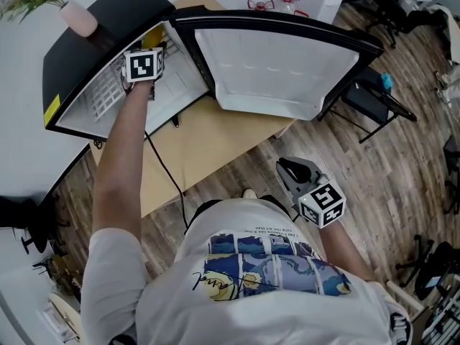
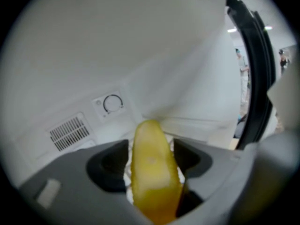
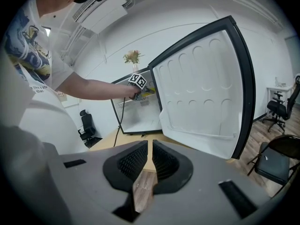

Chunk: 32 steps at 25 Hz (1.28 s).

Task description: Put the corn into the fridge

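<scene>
The yellow corn (image 2: 152,172) lies lengthwise between the jaws of my left gripper (image 2: 151,149), inside the white fridge (image 2: 154,55). A sliver of white shows on both sides of the cob, so the pads stand off it and the jaws are open. From the head view, the left gripper (image 1: 147,56) reaches into the open black fridge (image 1: 93,99), with a bit of yellow corn (image 1: 152,33) beyond its marker cube. My right gripper (image 1: 291,169) hangs low by my body, well away from the fridge. Its jaws (image 3: 149,156) are shut on nothing.
The fridge door (image 1: 280,63) stands swung wide open to the right. The fridge sits on a wooden table (image 1: 208,142) with a black cable (image 1: 165,171) trailing off it. A vase with a plant (image 1: 75,16) stands on the fridge top. A dark chair (image 1: 374,99) is behind the door.
</scene>
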Tool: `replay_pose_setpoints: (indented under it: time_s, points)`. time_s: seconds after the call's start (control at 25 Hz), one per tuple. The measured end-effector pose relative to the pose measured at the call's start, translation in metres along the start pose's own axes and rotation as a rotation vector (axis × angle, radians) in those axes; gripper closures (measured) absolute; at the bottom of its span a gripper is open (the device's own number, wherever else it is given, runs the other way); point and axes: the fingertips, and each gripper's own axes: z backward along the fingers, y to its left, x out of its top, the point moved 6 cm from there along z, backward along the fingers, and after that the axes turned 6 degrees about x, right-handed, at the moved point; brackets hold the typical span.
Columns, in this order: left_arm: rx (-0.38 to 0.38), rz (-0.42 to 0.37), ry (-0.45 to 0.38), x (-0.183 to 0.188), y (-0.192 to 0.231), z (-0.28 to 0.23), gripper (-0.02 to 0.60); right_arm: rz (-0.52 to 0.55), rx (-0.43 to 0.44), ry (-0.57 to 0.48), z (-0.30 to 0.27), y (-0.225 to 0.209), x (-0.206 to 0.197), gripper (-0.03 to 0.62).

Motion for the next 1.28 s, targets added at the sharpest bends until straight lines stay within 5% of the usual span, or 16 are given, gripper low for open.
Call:
replay_pose_setpoints:
  time_s: [0.68,1.28]
  points:
    - [-0.049,0.021,-0.047,-0.012,0.001,0.039,0.252,0.021,0.039,0.027,-0.016,0.018,0.001,0.562]
    - [-0.16,0.079,-0.157,-0.043,0.016,0.133,0.255,0.069,0.075,0.045,-0.047,0.081,0.003,0.562]
